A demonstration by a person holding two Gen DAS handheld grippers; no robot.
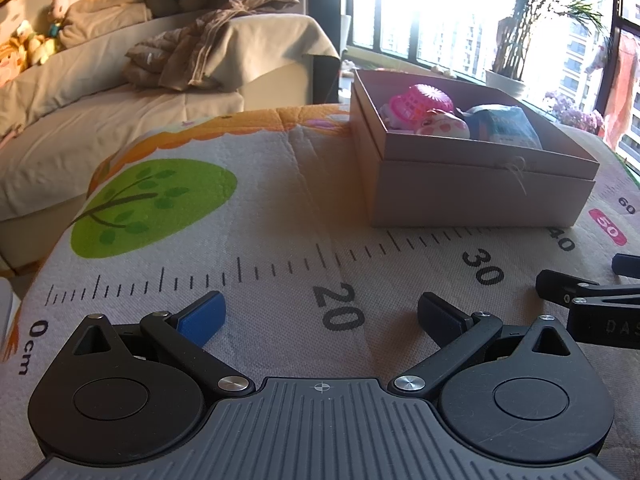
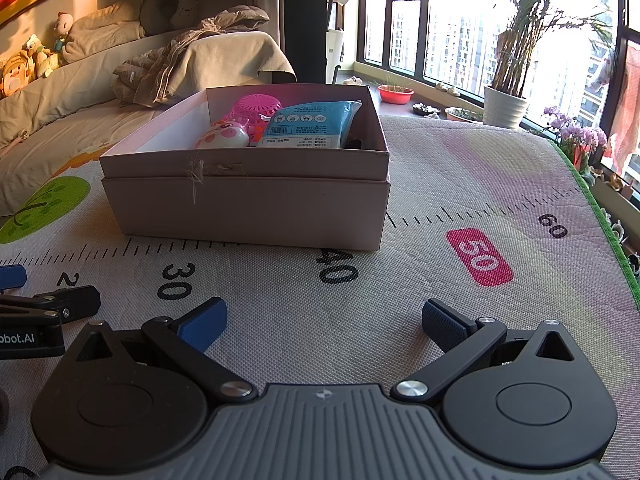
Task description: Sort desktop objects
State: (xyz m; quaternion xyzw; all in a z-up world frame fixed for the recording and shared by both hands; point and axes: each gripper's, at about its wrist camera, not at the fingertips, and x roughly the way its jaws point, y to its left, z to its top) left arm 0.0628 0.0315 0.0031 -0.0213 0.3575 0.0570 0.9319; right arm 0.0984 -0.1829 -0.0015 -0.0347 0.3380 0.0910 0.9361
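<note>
A box [image 2: 248, 208] sits on the desk [image 2: 400, 300], ahead of both grippers. Inside lie a basket [image 2: 256, 110], a toy [image 2: 224, 136] and a packet [image 2: 308, 128].

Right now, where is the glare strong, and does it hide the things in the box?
Left wrist view: the window is blown out white, yet the box contents stay readable. Right wrist view: milder glare, a pink flare over the box, straight lines bend.

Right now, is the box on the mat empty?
No, the box holds a pink basket, a pink-and-white piggy toy and a blue packet.
</note>
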